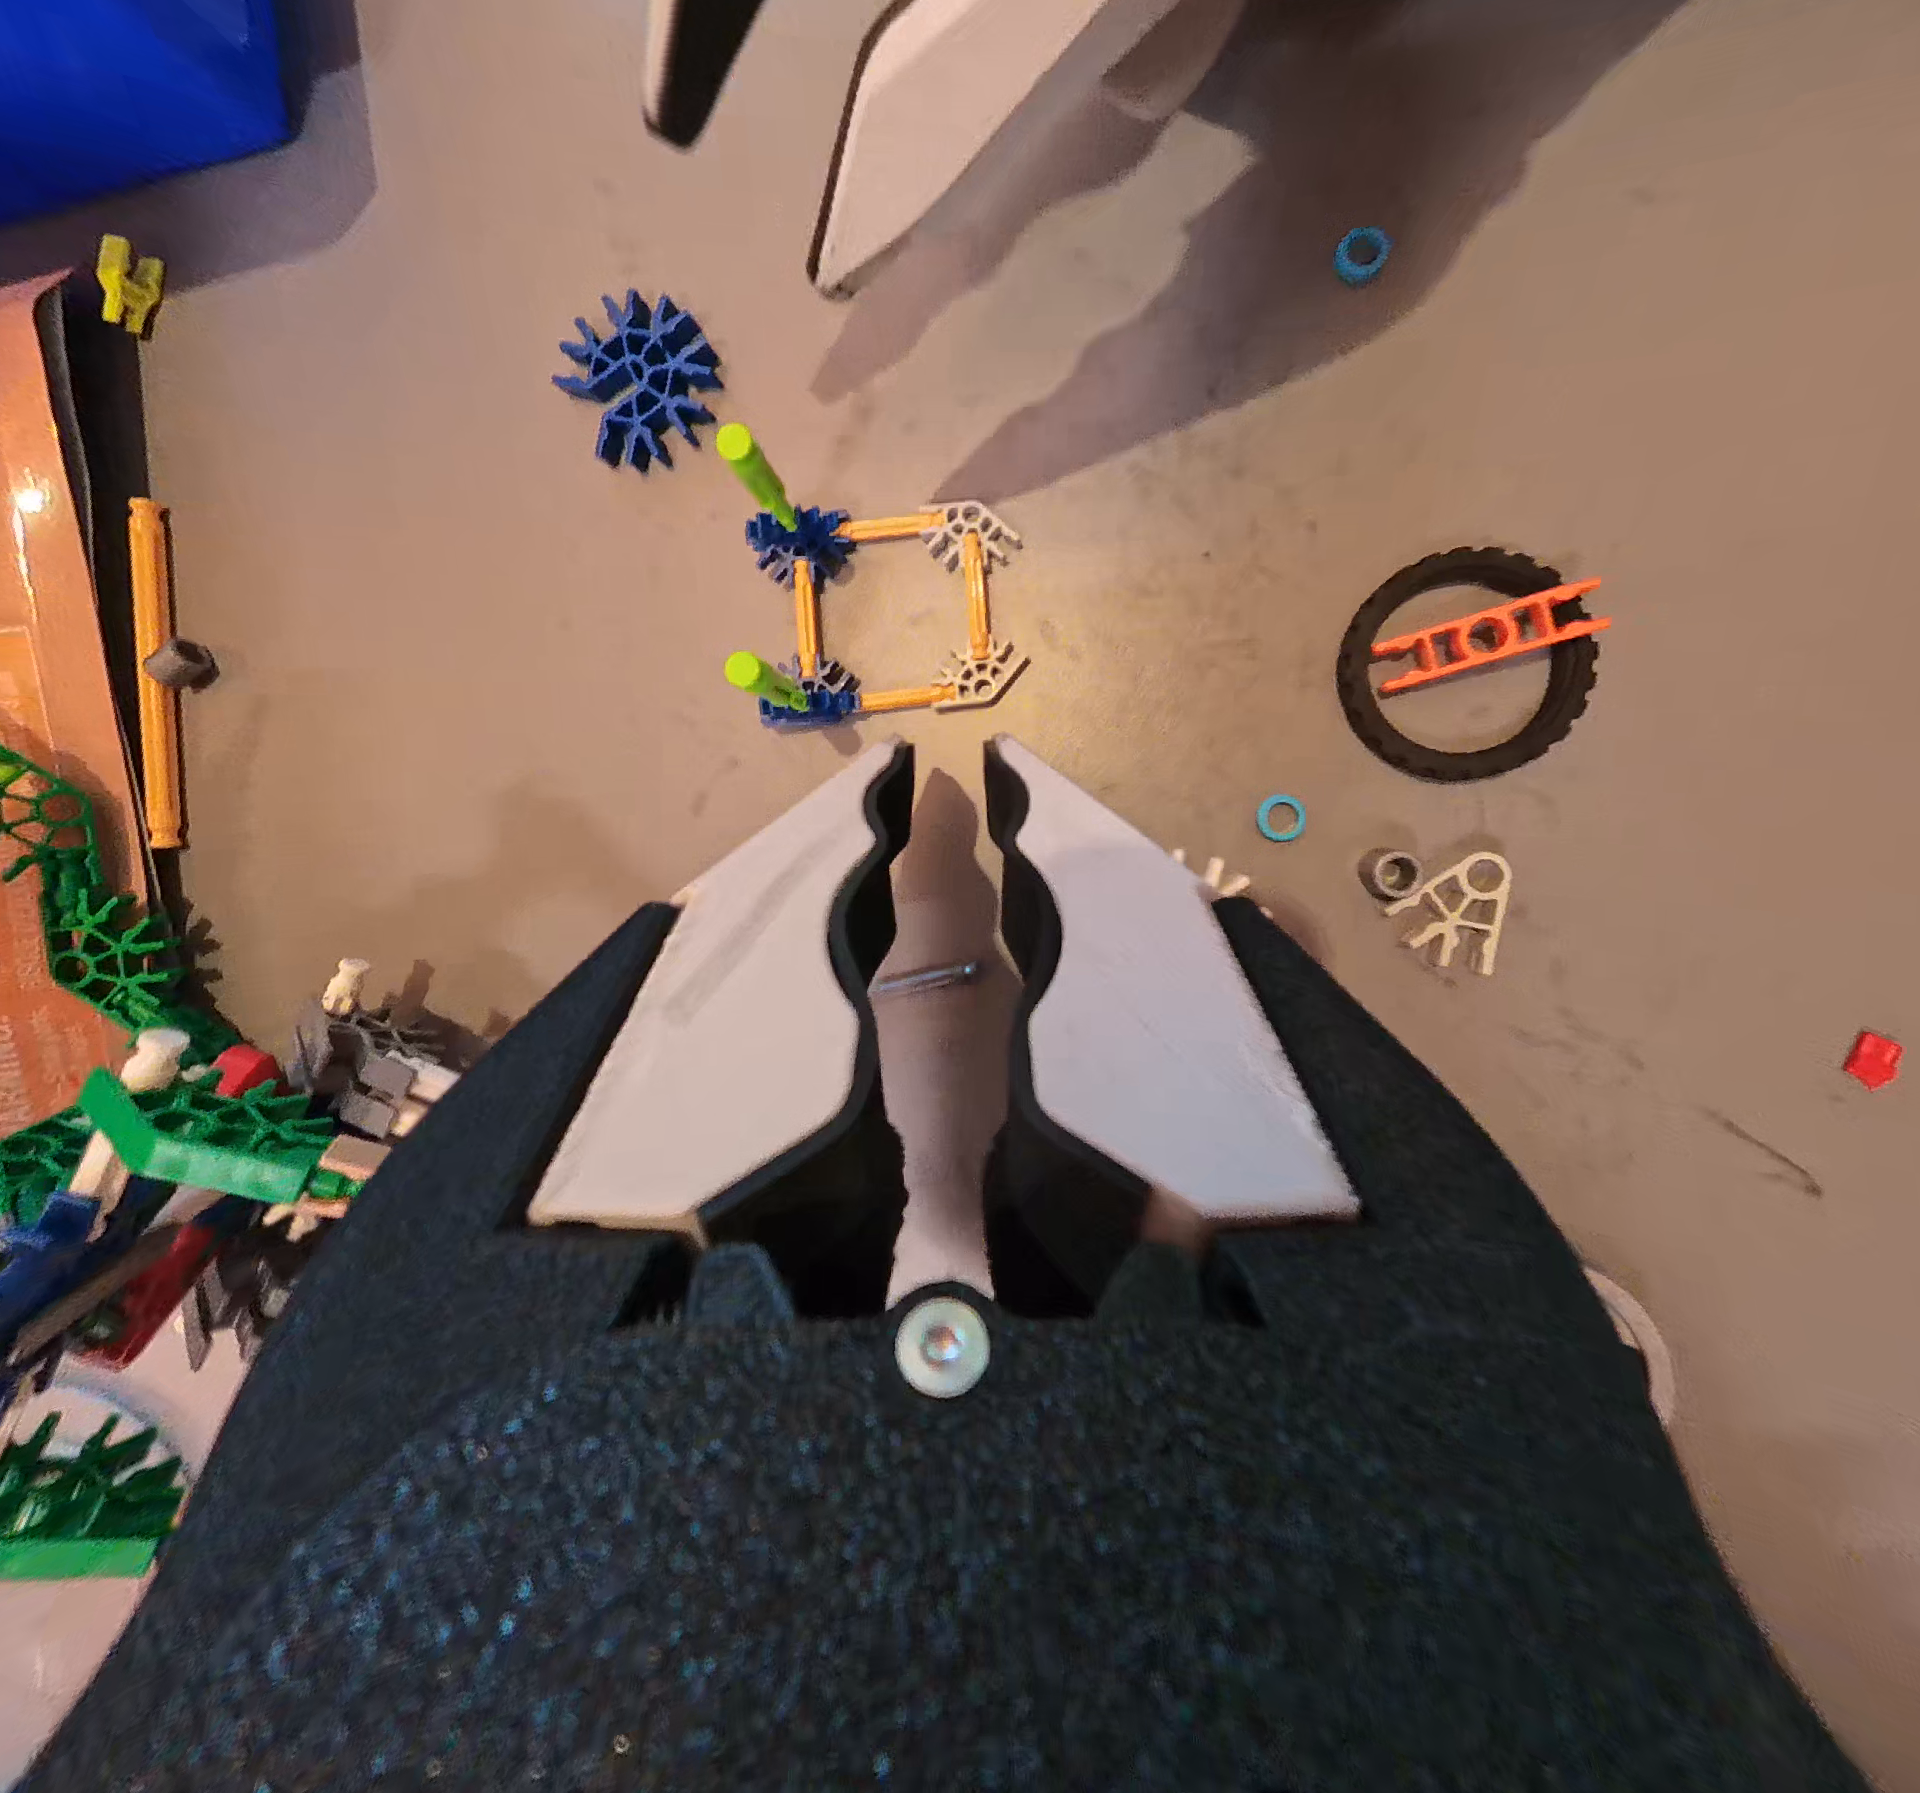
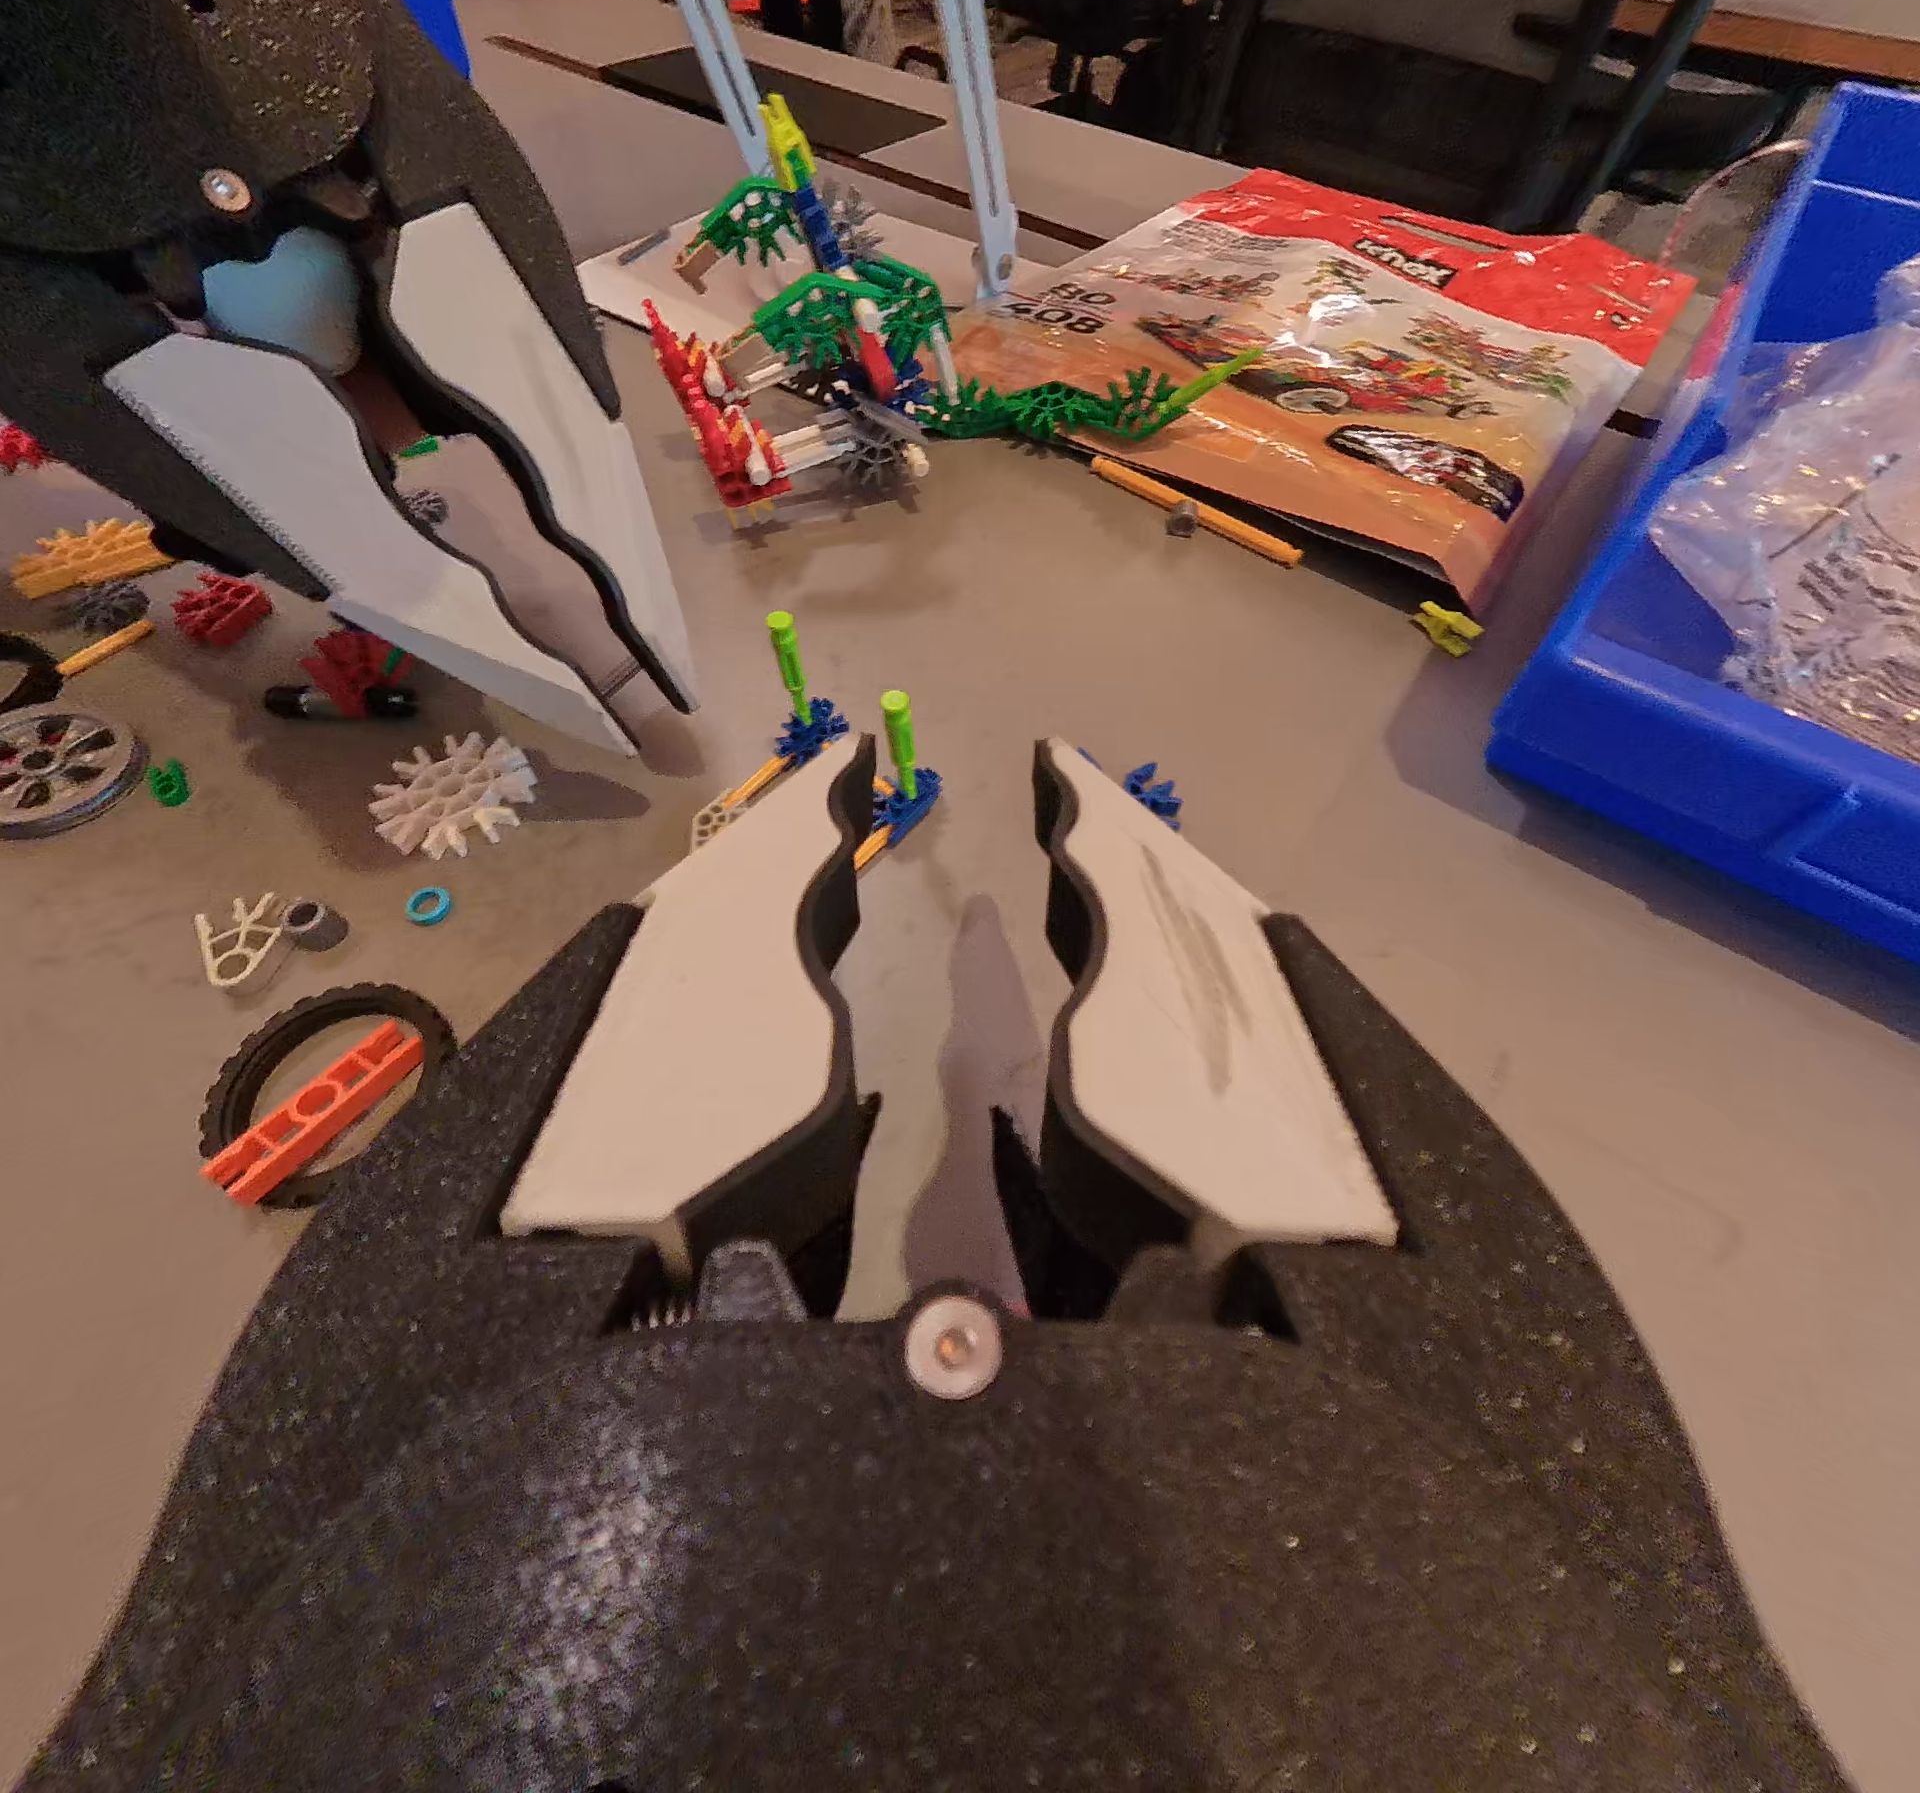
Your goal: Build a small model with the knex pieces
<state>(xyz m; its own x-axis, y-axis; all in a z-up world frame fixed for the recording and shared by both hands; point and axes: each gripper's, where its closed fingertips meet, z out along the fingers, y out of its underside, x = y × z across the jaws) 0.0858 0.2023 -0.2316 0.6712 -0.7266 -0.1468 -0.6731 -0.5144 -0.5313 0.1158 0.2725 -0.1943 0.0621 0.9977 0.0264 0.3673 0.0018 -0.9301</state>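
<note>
A small square frame (image 1: 888, 616) of orange rods lies flat on the grey table, with blue connectors on two corners and grey ones on the other two. Two green rods (image 1: 764, 486) stand up from the blue corners. My left gripper (image 1: 948, 754) hovers just before the frame's near edge, jaws a narrow gap apart and empty. My right gripper (image 2: 951, 751) is open and empty; its left finger covers part of the frame (image 2: 894, 808), and a green rod (image 2: 899, 741) stands just inside its tips. A loose blue connector (image 1: 639, 377) lies beyond the frame. Each gripper shows in the other's view (image 1: 753, 205) (image 2: 657, 720).
A black tyre (image 1: 1455, 764) with an orange piece (image 1: 1486, 637) across it lies to one side, near teal rings (image 1: 1280, 818) and a grey connector (image 1: 1455, 912). A built model (image 2: 831, 341), a printed bag (image 2: 1351, 372), a blue bin (image 2: 1714, 787) and scattered pieces (image 2: 452, 793) surround the frame. Spacing between my two grippers at the tips: around 9 cm. The loose blue connector (image 1: 639, 377) is about 6 cm from my right fingertips.
</note>
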